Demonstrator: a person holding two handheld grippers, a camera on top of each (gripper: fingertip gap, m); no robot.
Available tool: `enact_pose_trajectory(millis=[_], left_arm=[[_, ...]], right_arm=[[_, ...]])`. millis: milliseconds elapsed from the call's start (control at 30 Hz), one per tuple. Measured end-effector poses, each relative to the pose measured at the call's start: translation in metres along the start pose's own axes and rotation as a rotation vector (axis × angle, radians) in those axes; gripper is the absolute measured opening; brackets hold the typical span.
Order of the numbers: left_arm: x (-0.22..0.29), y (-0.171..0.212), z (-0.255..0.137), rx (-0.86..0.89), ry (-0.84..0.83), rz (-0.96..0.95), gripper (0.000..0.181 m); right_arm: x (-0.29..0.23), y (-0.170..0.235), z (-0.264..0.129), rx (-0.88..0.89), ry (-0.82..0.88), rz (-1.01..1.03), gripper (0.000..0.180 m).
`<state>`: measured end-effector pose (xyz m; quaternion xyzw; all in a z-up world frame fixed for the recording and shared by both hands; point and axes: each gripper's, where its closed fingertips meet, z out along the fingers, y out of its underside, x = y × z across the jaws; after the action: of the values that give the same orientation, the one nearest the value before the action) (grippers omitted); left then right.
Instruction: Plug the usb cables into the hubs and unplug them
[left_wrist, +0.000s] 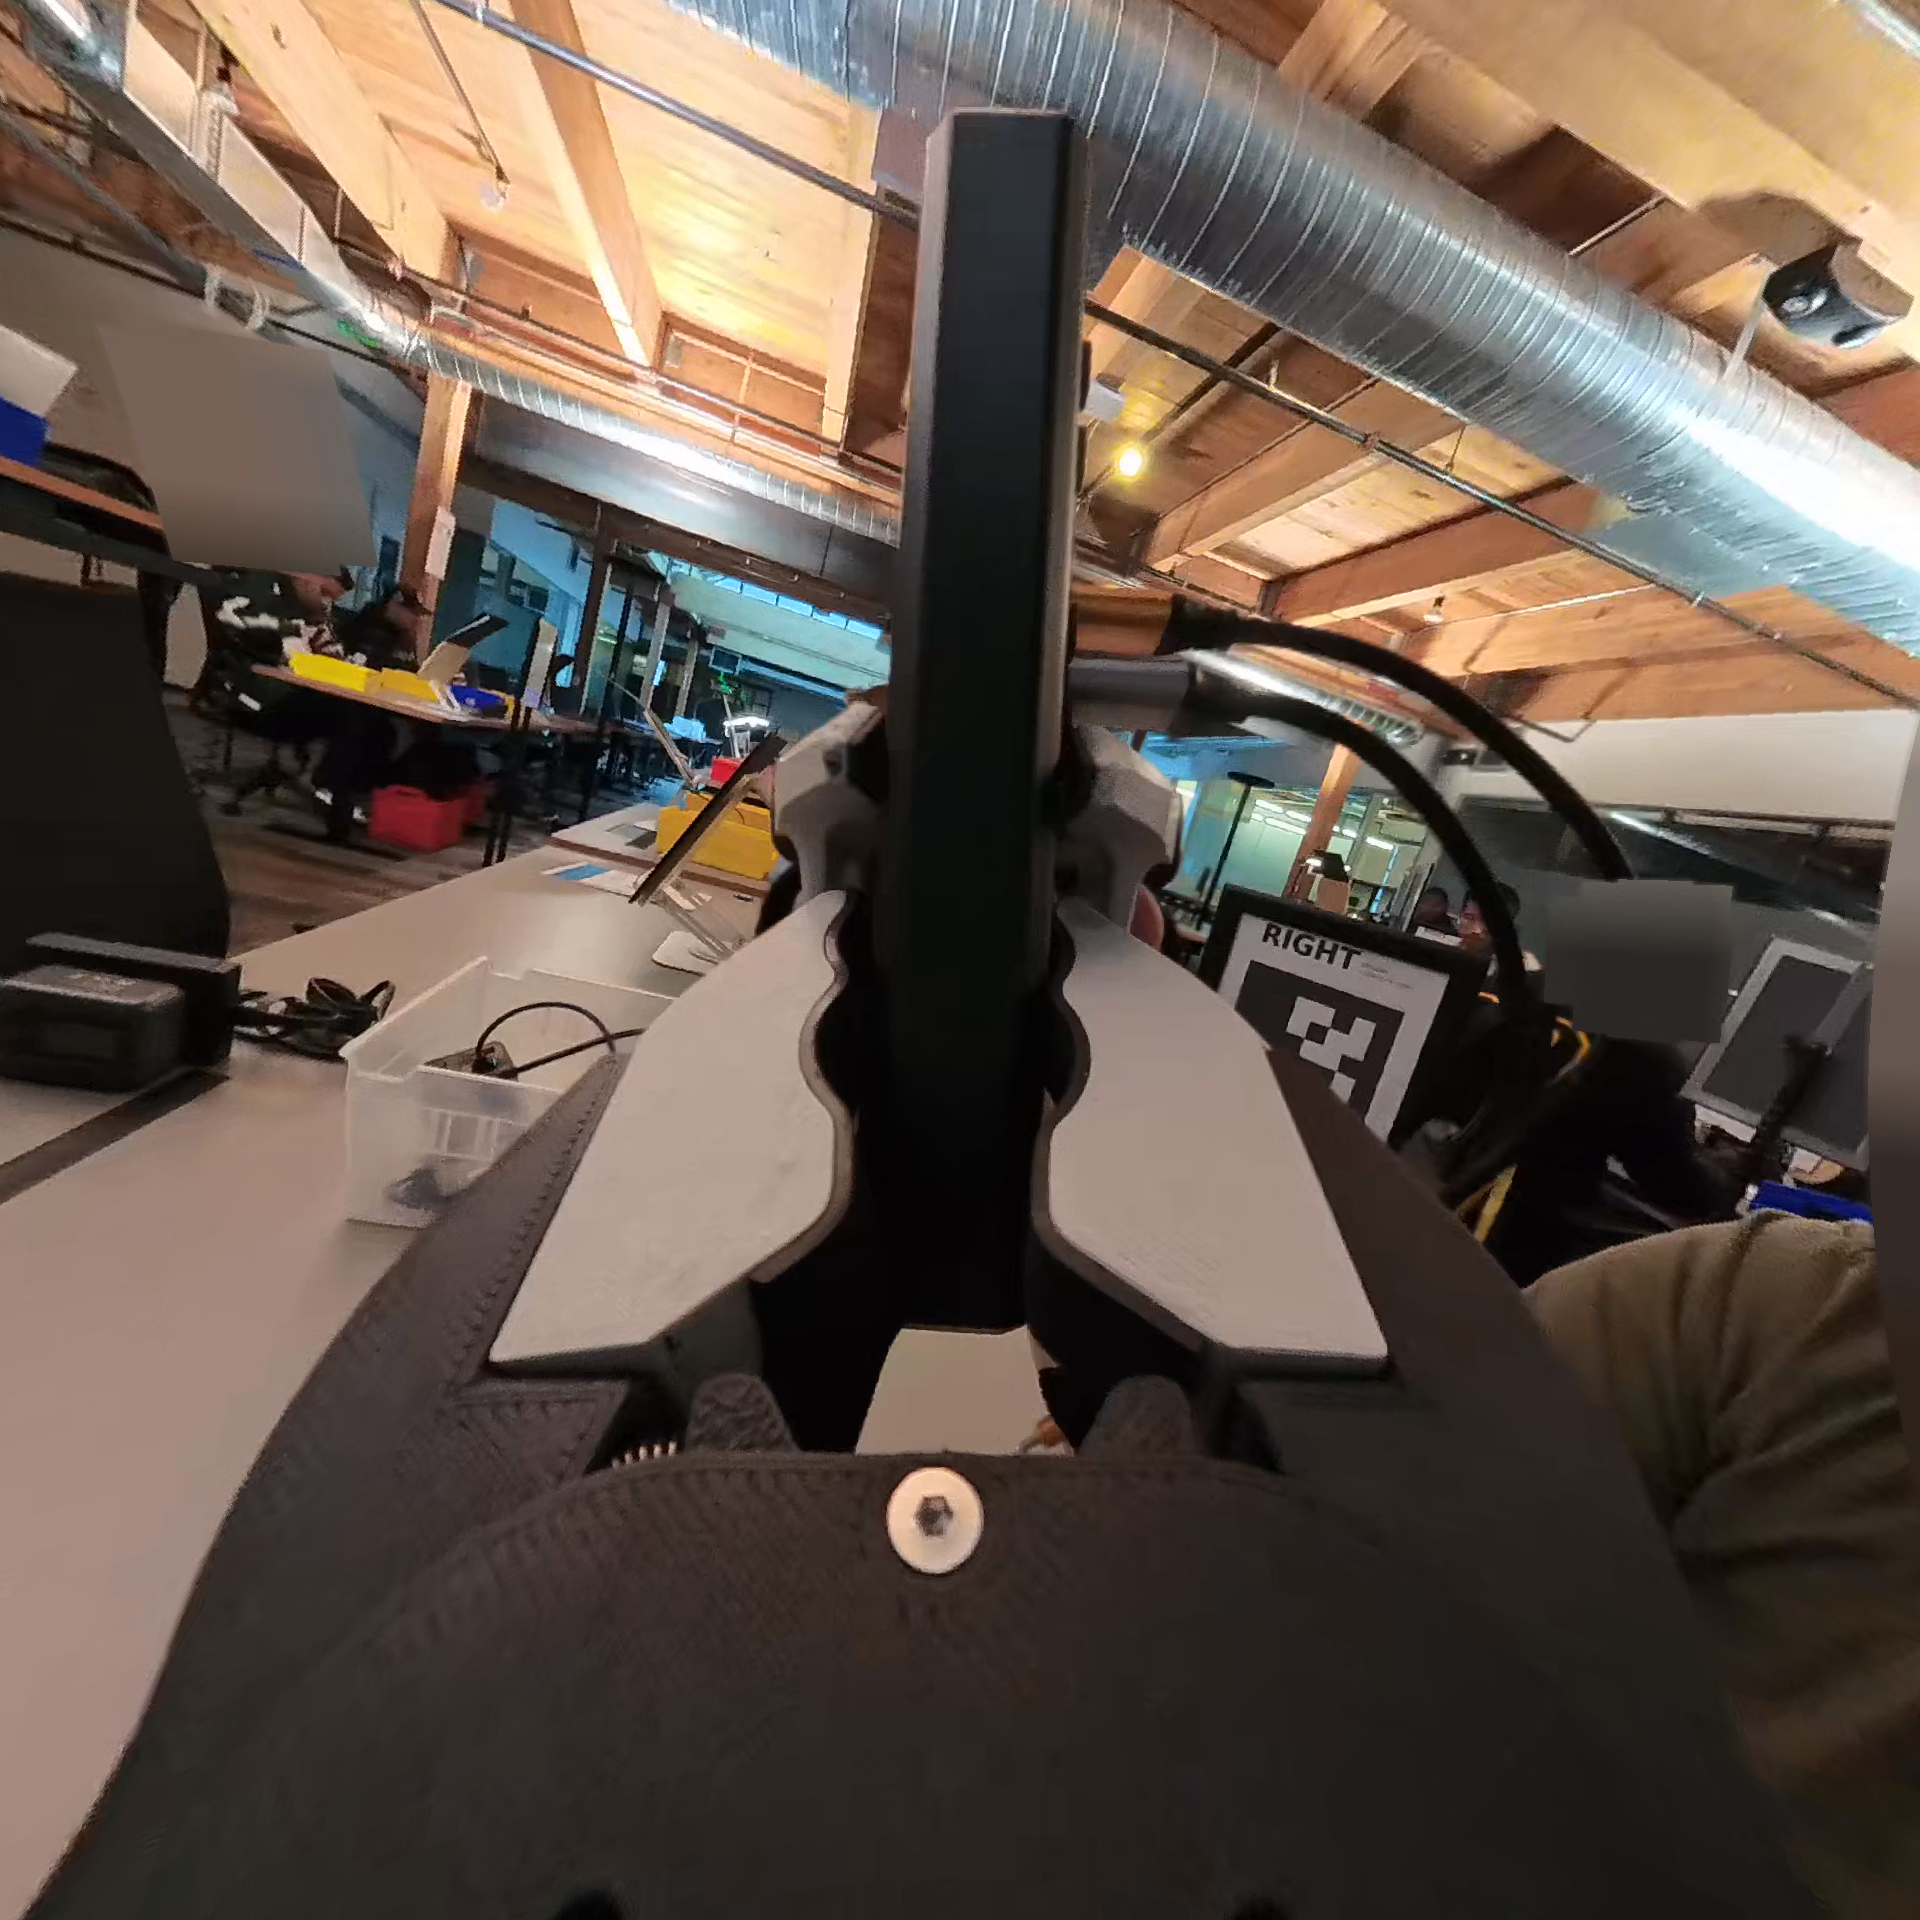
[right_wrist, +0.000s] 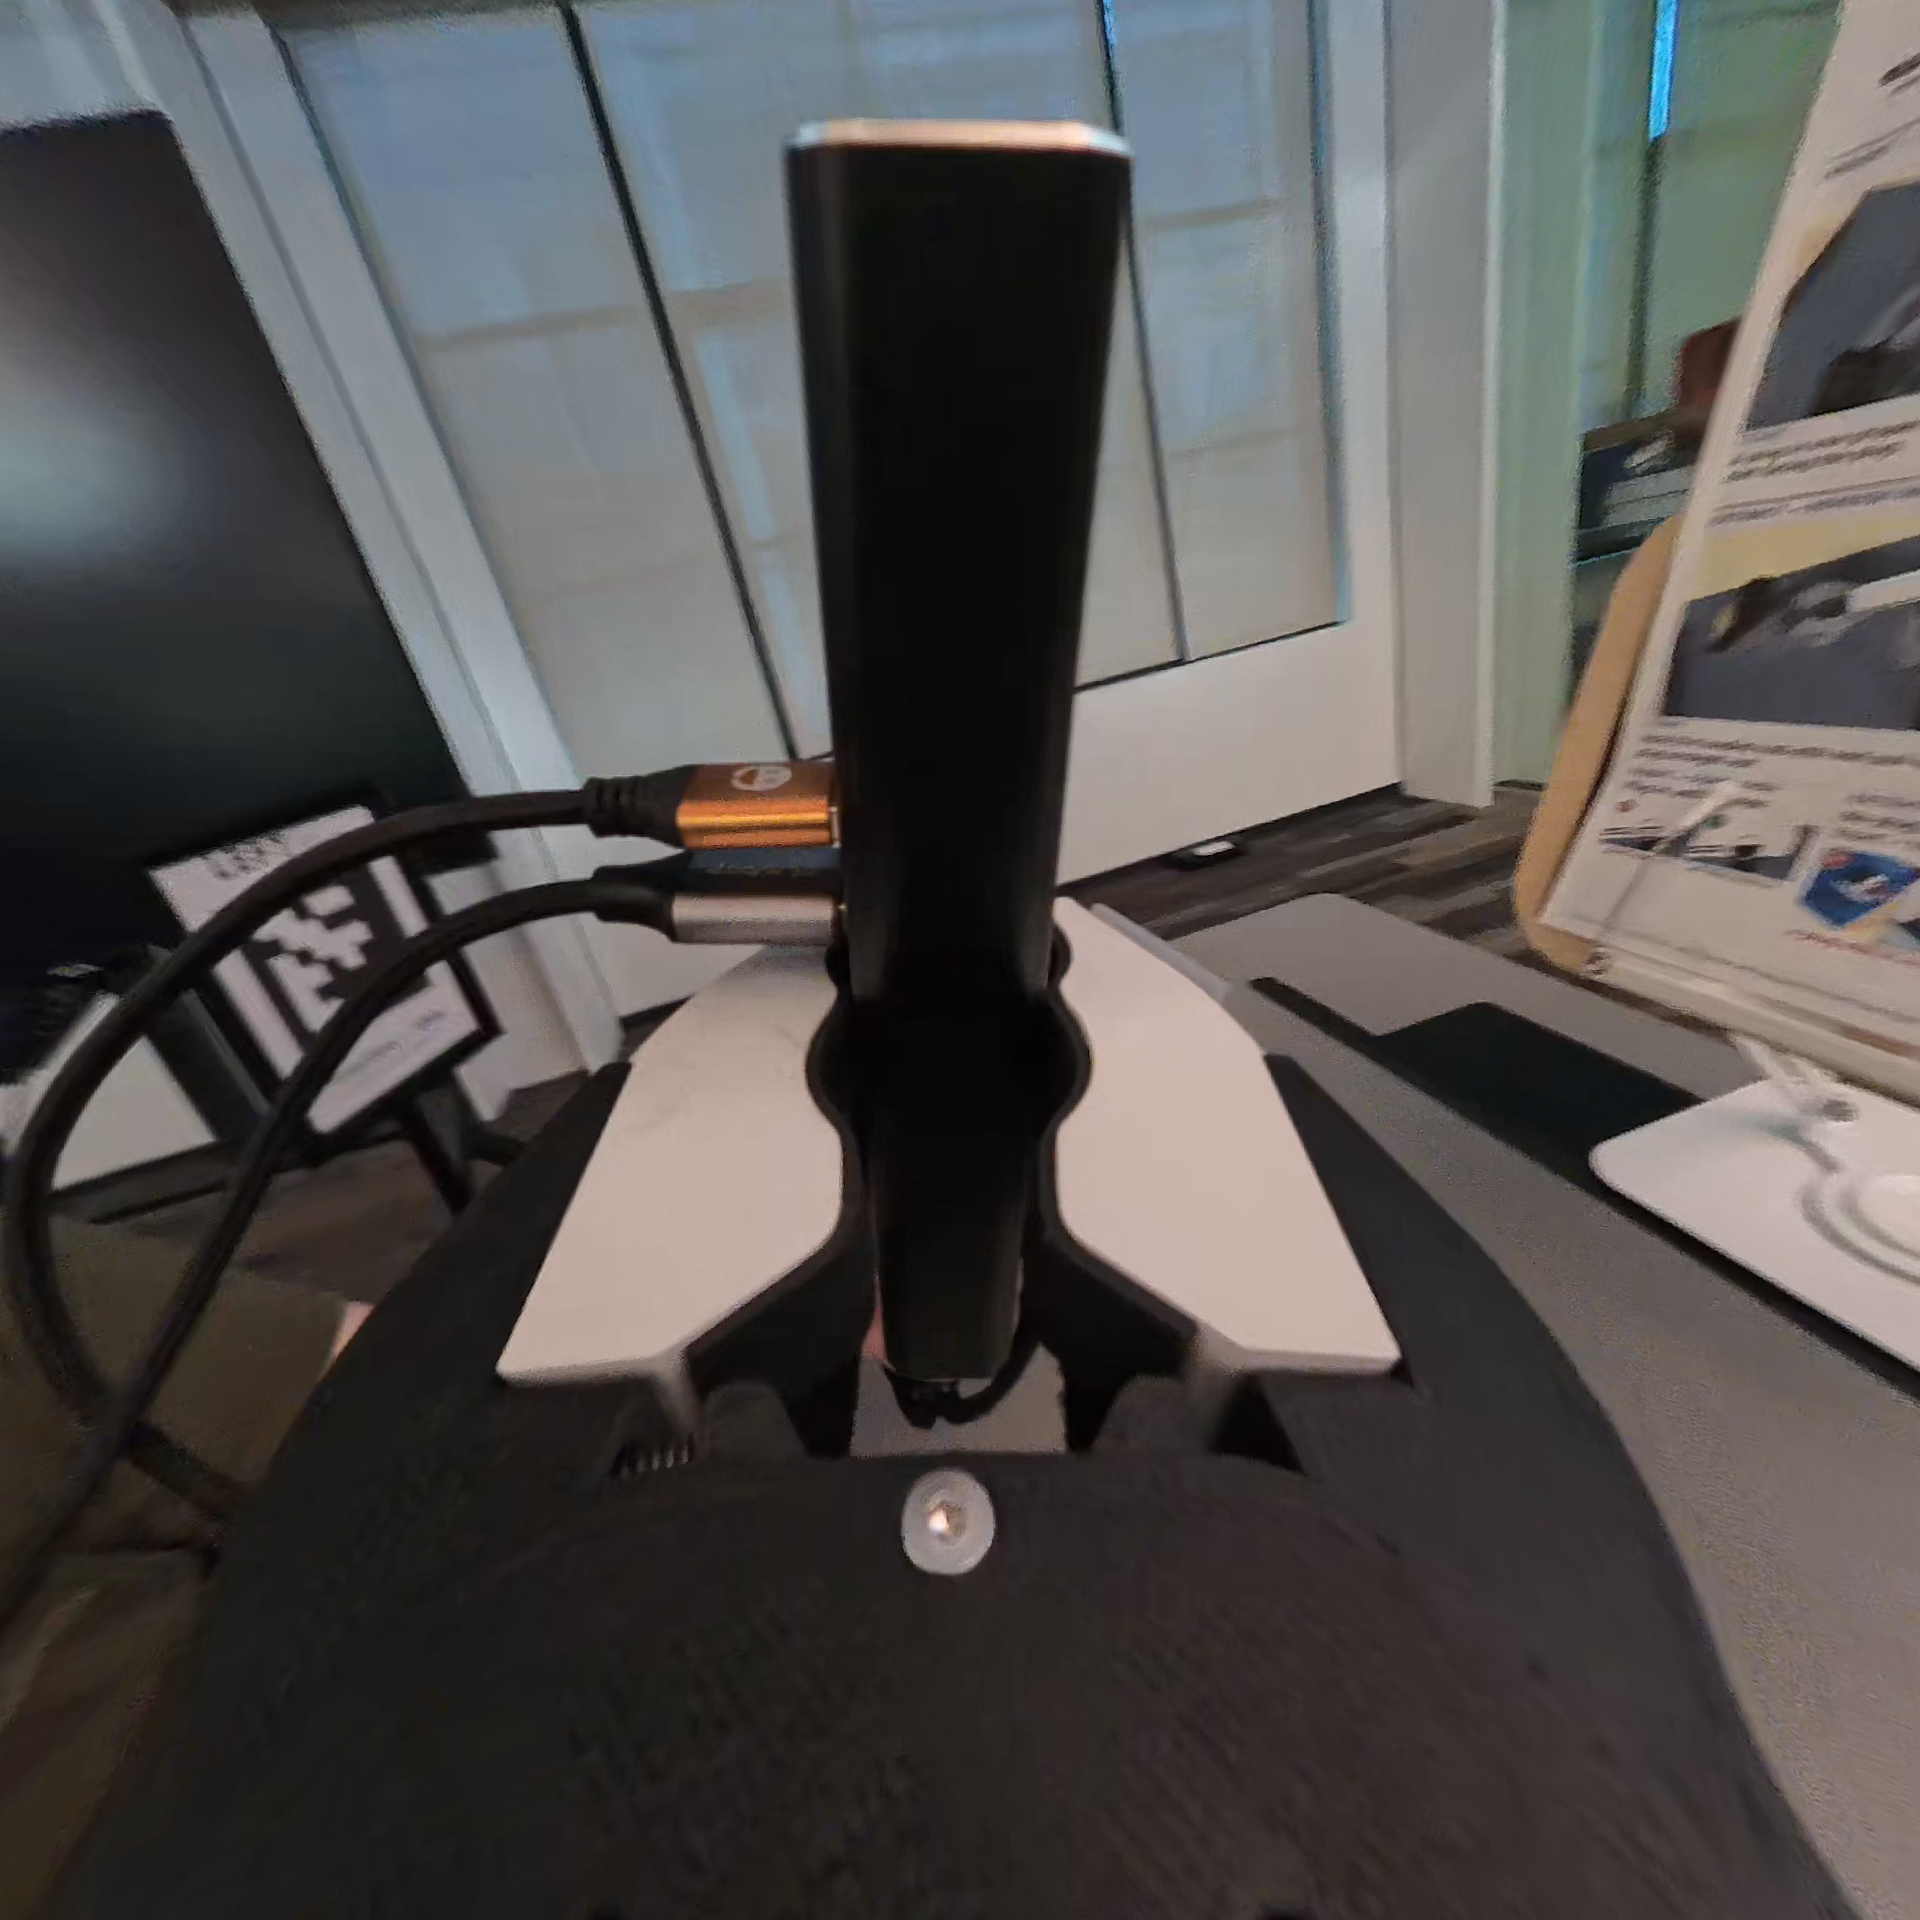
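Note:
In the left wrist view my left gripper (left_wrist: 961, 914) is shut on a long black hub (left_wrist: 982, 520) that stands up between its grey fingers (left_wrist: 717, 1122). A silver plug (left_wrist: 1132, 686) with a black cable (left_wrist: 1455, 748) enters the hub's right side. Grey fingers of the other gripper (left_wrist: 1122, 810) flank the hub just beyond. In the right wrist view my right gripper (right_wrist: 951, 935) is shut on a black hub (right_wrist: 956, 520). An orange plug (right_wrist: 748, 816) and a silver plug (right_wrist: 748, 909) sit in its left side, and their black cables (right_wrist: 312, 862) loop down to the left.
A clear plastic bin (left_wrist: 447, 1091) with a cable and a black power adapter (left_wrist: 94, 1023) stand on the grey table (left_wrist: 156, 1299). A framed marker card (left_wrist: 1340, 1018) and a sleeve (left_wrist: 1714, 1455) are at right. A dark monitor (right_wrist: 156, 520) and a printed sheet on a stand (right_wrist: 1766, 623) flank the right gripper. Less than 4 cm separates the two grippers' tips.

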<state>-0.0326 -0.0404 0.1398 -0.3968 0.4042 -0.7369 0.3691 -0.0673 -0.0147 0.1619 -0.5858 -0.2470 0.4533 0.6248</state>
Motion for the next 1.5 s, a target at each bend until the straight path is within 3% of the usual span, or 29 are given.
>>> enact_pose_trajectory(millis=[100, 167, 333, 433, 567, 767, 933, 1033, 1167, 1433, 1500], left_arm=[[-0.012, 0.002, -0.003, -0.032, -0.075, 0.028, 0.031], [-0.027, -0.007, -0.013, 0.001, -0.178, 0.077, 0.047], [-0.042, -0.034, -0.051, 0.014, -0.31, 0.164, 0.04], [-0.045, -0.047, -0.072, -0.001, -0.379, 0.212, 0.037], [-0.038, -0.065, -0.089, 0.048, -0.372, 0.209, 0.032], [-0.038, -0.075, -0.093, 0.113, -0.343, 0.183, 0.028], [-0.048, -0.061, -0.081, 0.047, -0.37, 0.194, 0.027], [-0.052, -0.052, -0.074, 0.011, -0.372, 0.189, 0.027], [-0.056, -0.043, -0.069, -0.028, -0.378, 0.176, 0.027], [-0.061, -0.034, -0.063, -0.055, -0.375, 0.166, 0.027], [-0.06, -0.032, -0.06, -0.066, -0.373, 0.168, 0.027]], right_arm=[[0.01, 0.005, -0.002, -0.013, 0.015, 0.003, 0.031], [0.022, 0.01, -0.004, -0.032, 0.052, 0.014, 0.03], [0.073, 0.021, -0.028, -0.132, 0.304, -0.088, 0.03], [0.103, 0.019, -0.062, -0.231, 0.521, -0.174, 0.03], [0.136, -0.021, -0.138, -0.262, 0.816, -0.251, 0.03], [0.212, -0.143, -0.304, -0.412, 1.416, -0.483, 0.03], [0.255, -0.159, -0.411, -0.623, 1.727, -0.537, 0.031], [0.279, -0.14, -0.436, -0.683, 1.758, -0.557, 0.03], [0.305, -0.097, -0.437, -0.82, 1.628, -0.62, 0.03], [0.324, -0.009, -0.446, -0.98, 1.498, -0.445, 0.03], [0.325, 0.013, -0.449, -1.004, 1.461, -0.311, 0.031]])
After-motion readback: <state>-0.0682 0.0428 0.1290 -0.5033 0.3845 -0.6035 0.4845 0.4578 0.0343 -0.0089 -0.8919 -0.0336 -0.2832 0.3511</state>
